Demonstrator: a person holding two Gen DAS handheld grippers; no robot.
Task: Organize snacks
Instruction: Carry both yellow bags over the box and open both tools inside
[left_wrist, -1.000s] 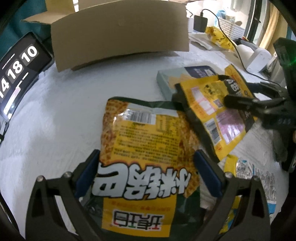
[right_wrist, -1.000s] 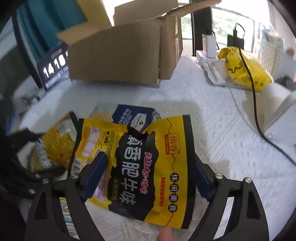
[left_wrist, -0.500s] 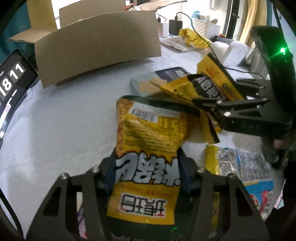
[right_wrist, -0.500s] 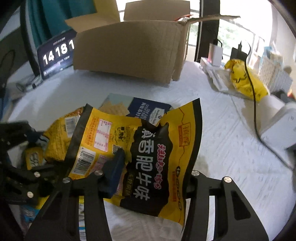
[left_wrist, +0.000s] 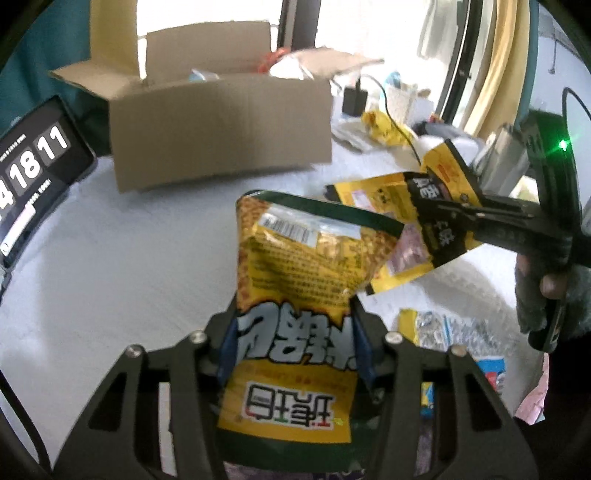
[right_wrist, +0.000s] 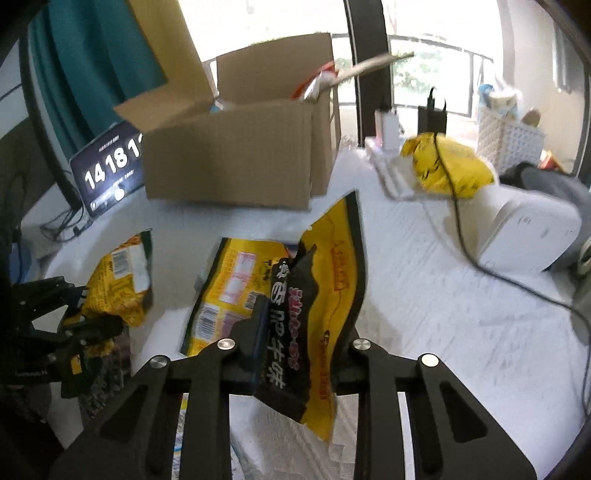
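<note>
Both tongs clamp snack bags above the tabletop (left_wrist: 110, 258)

Left tongs (left_wrist: 295, 343), just closed, pinch the green-edged bag (left_wrist: 299, 258); right tongs (right_wrist: 295, 332), just closed, pinch the yellow-black bag (right_wrist: 314, 295); clock (right_wrist: 107, 166) at ten o'clock reads "14 18".

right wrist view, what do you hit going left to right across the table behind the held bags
digital clock → cardboard box → white charger block → yellow bag → white lattice basket

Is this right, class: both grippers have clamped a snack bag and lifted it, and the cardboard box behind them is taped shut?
Not quite. The left gripper does clamp the green-edged bag and the right gripper the yellow-and-black bag, jaws having just closed on them. But the cardboard box is open, flaps raised, as the right wrist view shows.
</note>
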